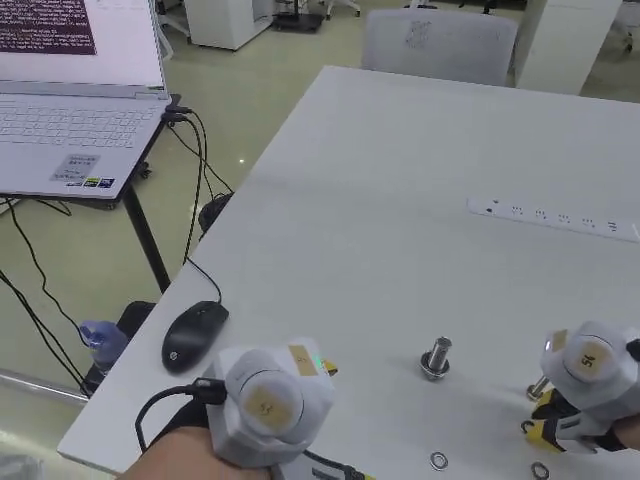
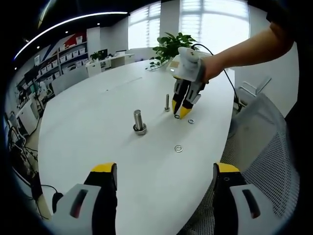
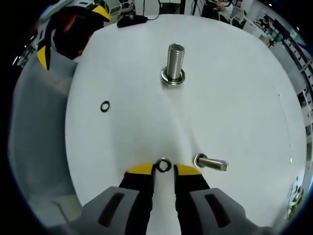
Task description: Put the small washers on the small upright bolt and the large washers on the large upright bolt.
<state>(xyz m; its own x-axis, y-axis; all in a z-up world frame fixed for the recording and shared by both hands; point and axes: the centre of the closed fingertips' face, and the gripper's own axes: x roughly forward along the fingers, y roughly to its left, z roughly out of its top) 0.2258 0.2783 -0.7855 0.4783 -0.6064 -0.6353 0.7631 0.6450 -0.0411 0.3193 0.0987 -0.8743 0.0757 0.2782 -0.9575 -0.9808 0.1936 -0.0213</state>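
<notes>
The large upright bolt (image 1: 436, 358) stands on the white table, with a wide ring at its base (image 3: 172, 77). The thin small bolt (image 1: 537, 388) rises just beside my right gripper (image 3: 164, 169), which is down at the table top. Its jaws are shut on a small washer (image 3: 163, 165), pinched between the yellow tips. A loose washer (image 3: 105, 106) lies nearer the table's front edge, and another washer (image 2: 190, 121) lies close to the right gripper's tips. My left gripper (image 2: 165, 169) hovers wide open over the front edge, nothing between its fingers (image 2: 103, 171).
A black mouse (image 1: 194, 335) with its cable sits at the table's left corner. A white power strip (image 1: 555, 217) lies far right. A laptop (image 1: 70, 120) rests on a side stand beyond the left edge. A grey chair (image 1: 440, 42) stands at the far end.
</notes>
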